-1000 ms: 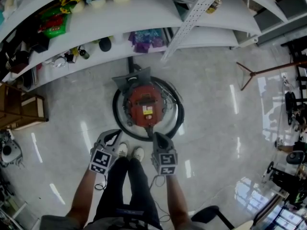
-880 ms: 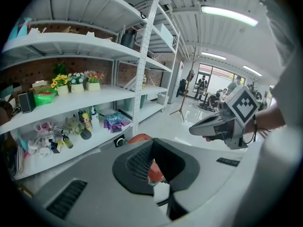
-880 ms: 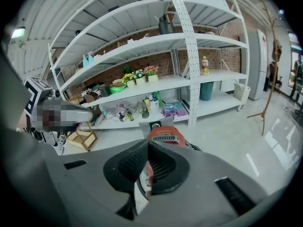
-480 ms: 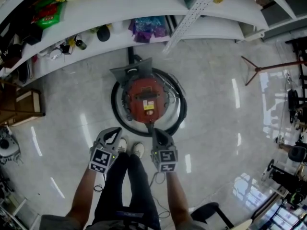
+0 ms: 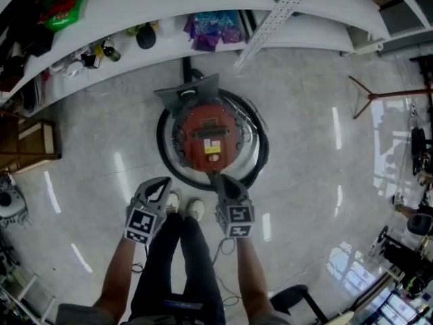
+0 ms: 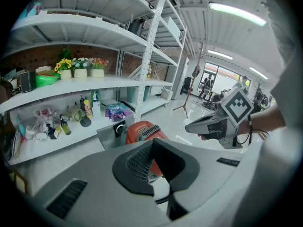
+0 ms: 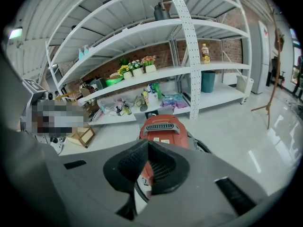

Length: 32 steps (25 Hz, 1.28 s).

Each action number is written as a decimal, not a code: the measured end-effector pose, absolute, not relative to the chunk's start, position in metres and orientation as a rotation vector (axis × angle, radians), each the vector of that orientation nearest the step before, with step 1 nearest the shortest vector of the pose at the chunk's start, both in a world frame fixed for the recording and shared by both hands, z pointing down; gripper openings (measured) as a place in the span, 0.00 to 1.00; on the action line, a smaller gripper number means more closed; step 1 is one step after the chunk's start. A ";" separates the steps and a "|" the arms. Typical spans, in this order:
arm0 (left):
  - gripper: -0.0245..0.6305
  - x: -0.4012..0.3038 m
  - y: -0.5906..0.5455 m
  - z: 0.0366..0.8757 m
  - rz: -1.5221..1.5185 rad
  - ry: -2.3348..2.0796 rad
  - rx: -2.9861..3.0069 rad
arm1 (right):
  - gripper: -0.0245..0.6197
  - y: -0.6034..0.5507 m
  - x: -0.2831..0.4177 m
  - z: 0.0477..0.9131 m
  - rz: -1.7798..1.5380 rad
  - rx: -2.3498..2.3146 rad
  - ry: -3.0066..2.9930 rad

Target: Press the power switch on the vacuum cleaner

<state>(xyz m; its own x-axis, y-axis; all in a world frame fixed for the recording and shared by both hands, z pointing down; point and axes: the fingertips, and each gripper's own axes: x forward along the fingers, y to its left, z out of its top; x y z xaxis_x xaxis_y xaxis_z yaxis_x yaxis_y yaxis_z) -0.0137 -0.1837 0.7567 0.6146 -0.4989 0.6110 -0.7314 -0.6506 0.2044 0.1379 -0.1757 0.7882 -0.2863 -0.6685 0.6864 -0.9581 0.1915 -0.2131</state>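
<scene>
Head view: red vacuum cleaner (image 5: 206, 135) sits on the glossy pale floor (image 5: 304, 154), just in front of the white shelves (image 5: 169, 5). A black hose (image 5: 162, 156) lies in a ring around the body. The person's white shoes (image 5: 195, 210) are close behind it. Left gripper (image 5: 157, 187) is held off to the vacuum's near-left, apart from it, over bare floor. Right gripper (image 5: 221, 181) points at the near edge of the vacuum, its tip over the hose ring; whether it touches cannot be told from here. The power switch cannot be picked out. A purple bag (image 5: 215, 31) lies on the low shelf behind.

Left gripper view: jaw tips meet, nothing between them. The vacuum's red body shows beyond and below the closed tips. The right gripper comes in from the right with its marker cube (image 6: 236, 104) up, above the floor. Flower pots (image 6: 80, 71) stand on the middle shelf, small bottles (image 6: 65, 126) on the lowest one.

Right gripper view: jaw tips together, empty. The vacuum lies straight ahead and below, its top grille (image 7: 163, 126) facing the camera, part of the red body hidden behind the jaws. A wooden crate (image 7: 81, 135) is on the floor to the left, a blue bin (image 7: 207, 82) on the low shelf to the right
</scene>
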 end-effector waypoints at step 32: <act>0.05 -0.024 -0.191 0.795 0.685 -0.988 2.348 | 0.05 -0.212 0.124 0.892 0.938 1.419 -1.985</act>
